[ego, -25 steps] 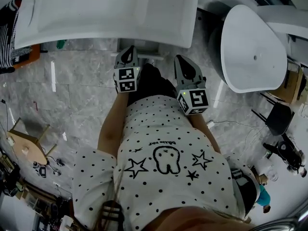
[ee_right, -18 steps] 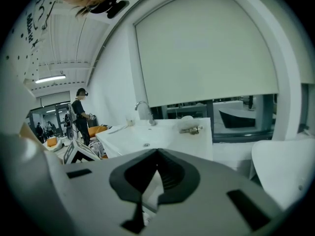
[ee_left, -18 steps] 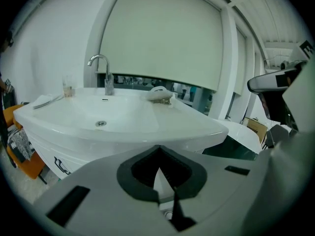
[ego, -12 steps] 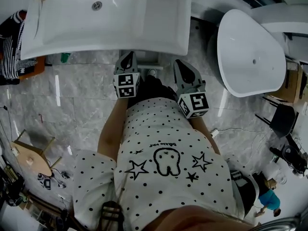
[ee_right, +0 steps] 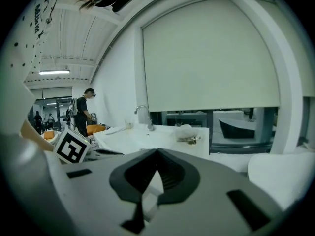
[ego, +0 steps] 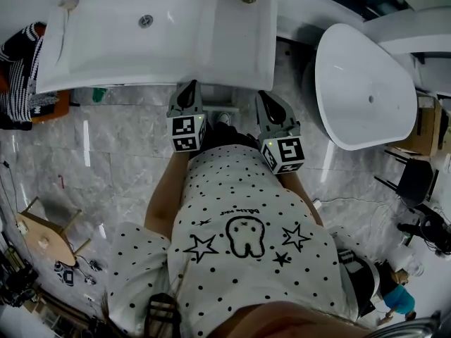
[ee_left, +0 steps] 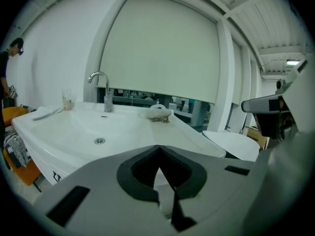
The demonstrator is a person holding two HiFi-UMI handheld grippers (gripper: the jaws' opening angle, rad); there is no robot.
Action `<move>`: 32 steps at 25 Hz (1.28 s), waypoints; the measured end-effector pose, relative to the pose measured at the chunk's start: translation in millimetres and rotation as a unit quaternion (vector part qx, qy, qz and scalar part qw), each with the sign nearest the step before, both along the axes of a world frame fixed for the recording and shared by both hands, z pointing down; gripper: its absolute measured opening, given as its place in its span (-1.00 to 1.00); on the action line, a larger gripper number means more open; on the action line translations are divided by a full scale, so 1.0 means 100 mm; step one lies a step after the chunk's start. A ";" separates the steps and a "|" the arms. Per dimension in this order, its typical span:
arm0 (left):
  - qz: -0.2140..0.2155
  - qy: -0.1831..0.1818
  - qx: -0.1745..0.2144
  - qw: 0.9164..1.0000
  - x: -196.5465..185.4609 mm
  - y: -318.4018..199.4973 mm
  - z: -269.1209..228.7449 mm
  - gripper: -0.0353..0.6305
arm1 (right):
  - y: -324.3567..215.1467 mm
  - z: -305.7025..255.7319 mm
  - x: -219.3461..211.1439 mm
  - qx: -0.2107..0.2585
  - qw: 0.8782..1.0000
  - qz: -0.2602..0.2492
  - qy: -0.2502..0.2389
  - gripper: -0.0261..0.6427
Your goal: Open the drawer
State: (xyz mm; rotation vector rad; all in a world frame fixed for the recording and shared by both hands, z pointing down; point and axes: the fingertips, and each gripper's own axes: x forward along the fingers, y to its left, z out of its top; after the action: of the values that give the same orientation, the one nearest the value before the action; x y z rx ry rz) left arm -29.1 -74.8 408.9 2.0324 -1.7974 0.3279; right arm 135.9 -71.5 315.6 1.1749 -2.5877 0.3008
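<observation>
Bathroom showroom kind of place: grey marble-look floor [ego: 120, 139], white walls, and a big pale roller blind [ee_left: 162, 48] dead ahead of both grippers. The left gripper [ego: 187, 89] and right gripper [ego: 266, 94] sit side by side, both with jaws closed tip to tip and nothing between them.

Right in front of the tips is a wide white sink [ego: 211, 55], its front edge just past them. All that shows in the bowl is the drain [ego: 146, 21]. A chrome tap [ee_left: 101, 85] stands at the far rim, and a clear cup [ee_left: 67, 100] sits left of it; I can't tell what's in the cup.

Off to the right of the right gripper is a white oval tub [ego: 366, 83]. Well behind and left of the left gripper there's a small wooden stool [ego: 42, 231].

The drawer? Can't honestly pick it out, since the sink overhangs whatever is below it.
</observation>
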 end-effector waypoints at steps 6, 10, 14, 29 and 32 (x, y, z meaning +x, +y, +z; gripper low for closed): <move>0.000 0.004 0.036 0.999 0.00 -0.07 -0.34 -0.88 | -0.07 -0.08 0.00 0.014 1.000 0.003 -0.003 -0.88; 0.001 -0.004 0.059 0.998 -0.01 -0.08 -0.54 -0.88 | -0.12 -0.14 0.00 0.023 1.000 0.003 -0.004 -0.88; -0.001 -0.001 0.070 0.998 0.00 -0.05 -0.68 -0.88 | -0.17 -0.18 0.04 0.030 1.000 0.006 -0.006 -0.88; -0.013 0.001 0.114 0.993 -0.06 0.10 -1.01 -0.88 | -0.22 -0.22 0.09 0.032 0.999 0.020 -0.010 -0.88; -0.013 0.011 0.121 0.993 -0.03 0.12 -1.09 -0.88 | -0.20 -0.25 0.08 0.038 0.999 0.013 -0.011 -0.88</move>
State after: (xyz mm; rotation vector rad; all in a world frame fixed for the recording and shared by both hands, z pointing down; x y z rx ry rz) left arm -32.4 -62.8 299.8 2.1599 -1.9289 0.0835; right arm 144.0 -91.7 290.6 1.2375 -2.6262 0.2220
